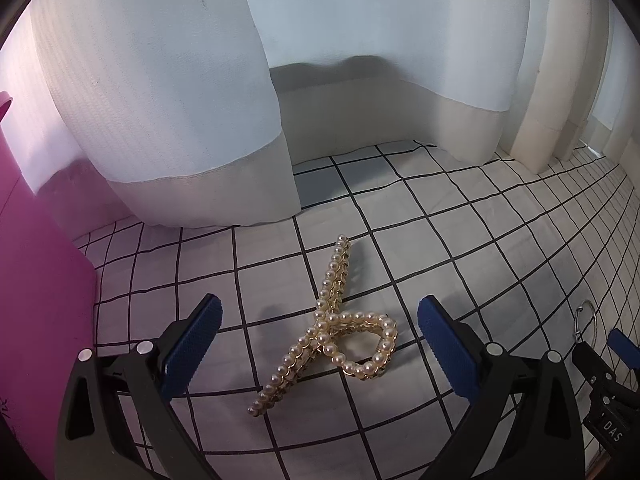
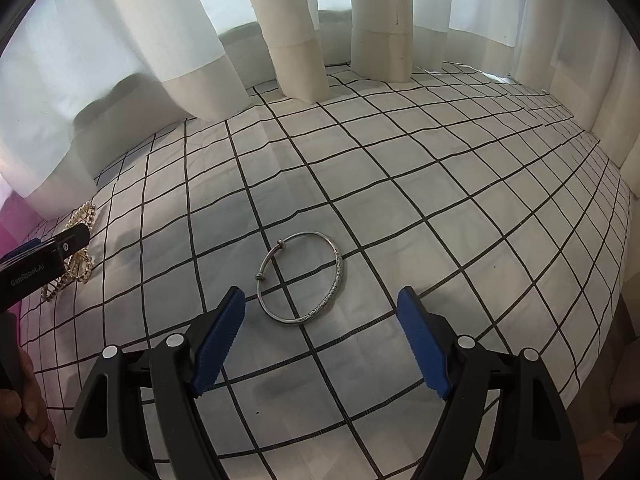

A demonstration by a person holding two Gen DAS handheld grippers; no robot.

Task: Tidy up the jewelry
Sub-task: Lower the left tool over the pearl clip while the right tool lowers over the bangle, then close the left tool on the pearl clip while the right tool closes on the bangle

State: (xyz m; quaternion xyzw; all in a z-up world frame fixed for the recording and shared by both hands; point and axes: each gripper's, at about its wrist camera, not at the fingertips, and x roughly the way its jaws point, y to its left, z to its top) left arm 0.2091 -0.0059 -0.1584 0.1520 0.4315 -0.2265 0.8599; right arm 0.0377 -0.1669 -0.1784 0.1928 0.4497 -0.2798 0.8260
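A pearl-and-gold hair claw clip point(image 1: 332, 328) lies on the white checked cloth point(image 1: 460, 248). My left gripper point(image 1: 320, 312) is open, its blue pads on either side of the clip, just above it. A silver bangle point(image 2: 302, 278) lies flat on the cloth in the right wrist view. My right gripper point(image 2: 320, 300) is open and empty, its fingertips just short of the bangle. The bangle's edge also shows in the left wrist view point(image 1: 586, 320), beside the right gripper. The clip also shows at the left of the right wrist view point(image 2: 78, 264), partly hidden by the left gripper.
A pink box point(image 1: 36, 288) stands at the left edge. White curtains point(image 1: 180, 120) hang down onto the back of the cloth. The cloth's right edge point(image 2: 616, 280) drops off. A hand point(image 2: 24, 396) holds the left gripper's handle.
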